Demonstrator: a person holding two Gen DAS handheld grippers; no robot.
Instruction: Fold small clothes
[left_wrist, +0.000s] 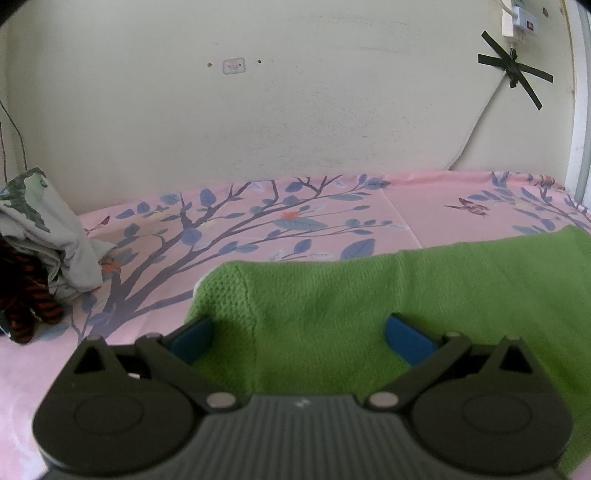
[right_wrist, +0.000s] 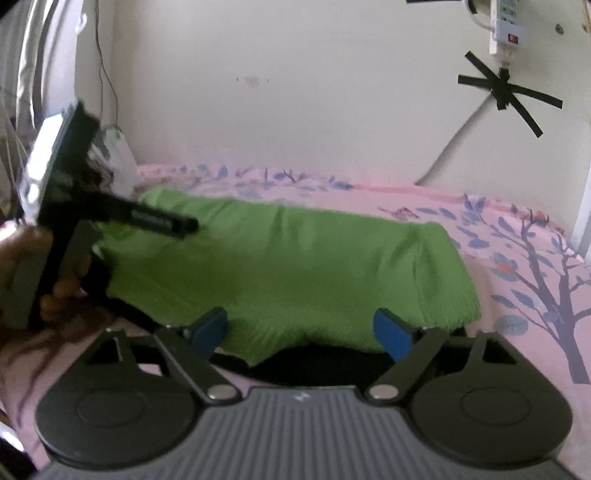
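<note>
Left wrist view is looking across a green knitted garment (left_wrist: 369, 295) that is lying flat on the pink floral bedsheet (left_wrist: 258, 221), stretched along the near edge of the bed and reaching toward its right side. The left gripper (left_wrist: 299, 332) is hanging just over the garment's left portion with its blue pads spread wide and nothing pinched between them; the cloth is passing under the gap rather than being squeezed, so it looks ready to pick an edge rather than carrying anything.

From the right wrist view, the right gripper (right_wrist: 301, 332) is sitting at the near hem of the same garment (right_wrist: 280, 258), jaws standing well apart, pads not pressing the knit. A dark gap is showing under the hem, so that edge seems slightly lifted off the sheet. At the left of that view a hand (right_wrist: 22, 258) is holding the other gripper's handle over the garment's far-left end.

Both tools being parted and placed at opposite ends suggests the garment is being laid out for a fold, probably not yet begun. A heap of other clothes (left_wrist: 40, 251) is waiting at the bed's left edge against the wall (left_wrist: 295, 92).
</note>
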